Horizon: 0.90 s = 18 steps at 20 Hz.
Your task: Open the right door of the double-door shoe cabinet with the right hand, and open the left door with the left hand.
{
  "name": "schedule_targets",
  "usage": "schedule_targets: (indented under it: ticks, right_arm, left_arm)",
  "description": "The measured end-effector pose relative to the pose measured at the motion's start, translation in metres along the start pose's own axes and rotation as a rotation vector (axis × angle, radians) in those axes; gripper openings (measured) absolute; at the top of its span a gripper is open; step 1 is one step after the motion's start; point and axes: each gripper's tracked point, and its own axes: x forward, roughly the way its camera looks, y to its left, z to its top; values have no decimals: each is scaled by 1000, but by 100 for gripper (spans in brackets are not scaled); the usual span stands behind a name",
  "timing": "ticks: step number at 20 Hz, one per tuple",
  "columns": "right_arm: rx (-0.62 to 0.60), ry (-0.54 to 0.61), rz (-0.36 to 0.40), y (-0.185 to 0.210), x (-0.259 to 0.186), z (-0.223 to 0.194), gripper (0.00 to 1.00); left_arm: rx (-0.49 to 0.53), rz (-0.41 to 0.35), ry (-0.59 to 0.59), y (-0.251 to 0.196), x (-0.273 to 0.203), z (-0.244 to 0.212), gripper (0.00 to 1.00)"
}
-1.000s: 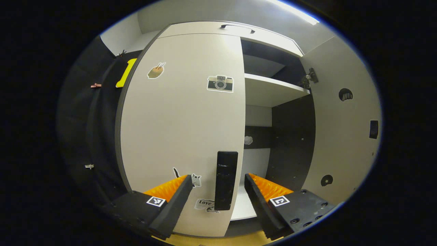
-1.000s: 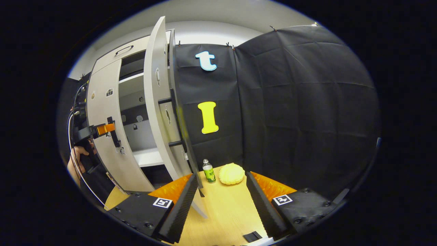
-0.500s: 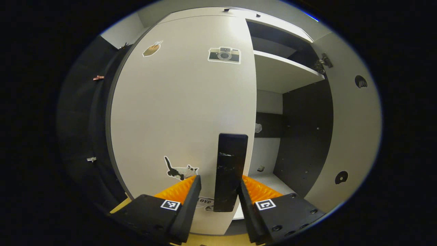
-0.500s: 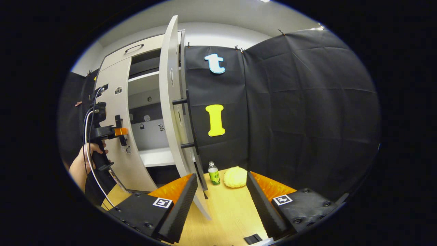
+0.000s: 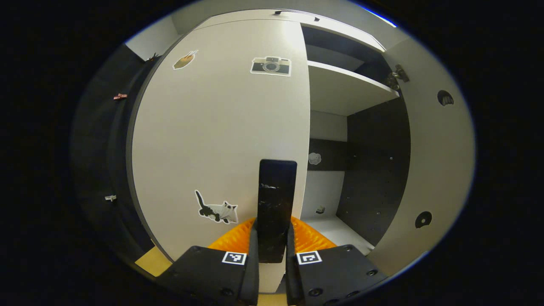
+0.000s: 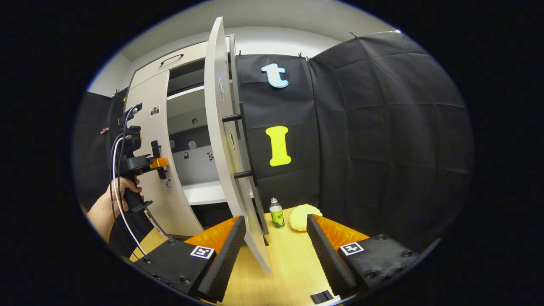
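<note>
Fingers of the left gripper [image 5: 272,250] are pressed on either side of the black handle [image 5: 276,208] of the left door [image 5: 212,140], which is seen closed or nearly so. In the right gripper view, the right gripper [image 6: 274,250] is held with its jaws wide apart and nothing between them, above the tabletop [image 6: 284,263]. Just beyond it, the right door [image 6: 223,140] is swung wide open. Behind the door, a small bottle [image 6: 276,213] and a yellow object [image 6: 302,216] are set on the tabletop. Farther left, the shelves of the cabinet [image 6: 191,127] are exposed.
</note>
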Motion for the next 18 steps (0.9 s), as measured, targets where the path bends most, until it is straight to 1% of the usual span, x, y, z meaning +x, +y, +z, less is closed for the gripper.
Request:
schedule_targets:
  ticks: [1,2,3,4,6,8,9,12,15,18]
  right_arm:
    - [14,17,11,3,-1,-6,91]
    - [26,37,24,6,-3,-13,91]
    - [33,54,34,8,-4,-19,91]
    - [34,66,40,9,-7,-24,92]
    - [41,86,43,11,-11,-32,92]
    - [54,95,53,17,-14,-37,91]
    - [47,98,52,19,-16,-38,91]
    - [1,84,53,26,-23,-37,92]
    - [-6,62,66,39,-24,-31,91]
    - [-17,52,81,58,-24,-31,91]
  left_arm:
    - [-21,-6,-26,0,0,2,27]
    - [-46,-15,-42,0,0,2,21]
    - [-52,-26,-51,-1,1,3,19]
    - [-41,-30,-46,0,-1,1,14]
    - [-33,-32,-47,0,-1,2,11]
    - [-92,-53,-43,0,-4,1,10]
    - [-103,-62,-37,0,-7,1,9]
    - [-96,-71,-26,3,-14,0,10]
    - [-112,-97,-11,7,-25,3,9]
    - [-102,-100,0,11,-35,1,10]
